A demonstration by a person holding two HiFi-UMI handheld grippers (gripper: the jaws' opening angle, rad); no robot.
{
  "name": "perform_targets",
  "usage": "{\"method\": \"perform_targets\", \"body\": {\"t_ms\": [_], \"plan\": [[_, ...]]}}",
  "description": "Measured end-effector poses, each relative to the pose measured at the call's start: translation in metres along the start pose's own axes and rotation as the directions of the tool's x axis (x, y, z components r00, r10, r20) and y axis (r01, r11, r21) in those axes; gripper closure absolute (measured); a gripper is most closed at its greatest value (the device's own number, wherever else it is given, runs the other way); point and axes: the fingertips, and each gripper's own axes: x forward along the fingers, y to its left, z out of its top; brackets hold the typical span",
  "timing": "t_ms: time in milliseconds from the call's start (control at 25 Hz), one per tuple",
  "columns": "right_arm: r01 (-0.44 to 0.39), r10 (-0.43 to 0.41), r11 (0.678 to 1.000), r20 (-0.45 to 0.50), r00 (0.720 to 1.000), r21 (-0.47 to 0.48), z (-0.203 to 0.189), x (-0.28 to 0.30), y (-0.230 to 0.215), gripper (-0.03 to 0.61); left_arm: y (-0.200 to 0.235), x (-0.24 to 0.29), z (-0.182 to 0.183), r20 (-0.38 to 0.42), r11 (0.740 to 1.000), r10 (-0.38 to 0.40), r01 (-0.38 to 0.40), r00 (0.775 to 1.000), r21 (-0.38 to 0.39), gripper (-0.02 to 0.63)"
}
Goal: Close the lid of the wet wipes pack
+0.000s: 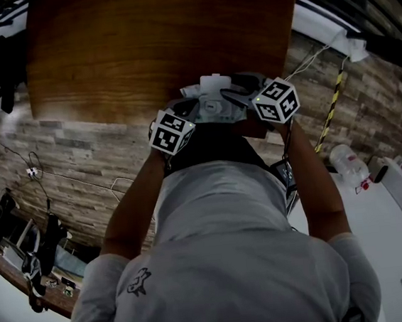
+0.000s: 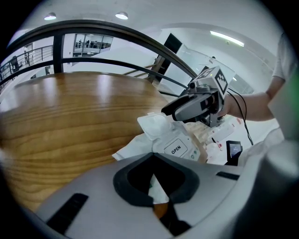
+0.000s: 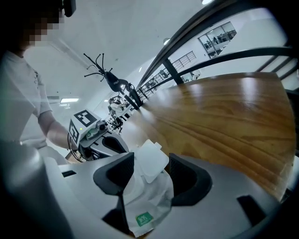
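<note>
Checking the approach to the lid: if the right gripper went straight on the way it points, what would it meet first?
Probably the open lid of the wet wipes pack, standing between the right gripper's spread fingers; the table lies beyond. Depth is unclear, so the pack body might touch first.

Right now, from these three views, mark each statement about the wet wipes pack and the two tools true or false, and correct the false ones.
1. The lid of the wet wipes pack is closed. False: it stands open.
2. The pack lies at the near edge of a wooden table. True.
3. The jaws of the right tool are pressed together. False: they stand apart, with the lid between them.
4. A label reading OPEN shows on the pack. True.
5. The left tool holds nothing. False: it is closed on the pack's end.
</note>
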Motion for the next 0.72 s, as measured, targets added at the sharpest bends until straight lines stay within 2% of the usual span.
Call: {"method": "perform_targets", "body": {"t_ms": [720], "plan": [[-0.034,0.034,0.998,0.005,0.999,-0.053,0.006,-0.016,0.037,0.362,-0.002,-0.003,-0.002,0.009,1.000,0.022,-0.022,1.000,-0.008,0.600]]}}
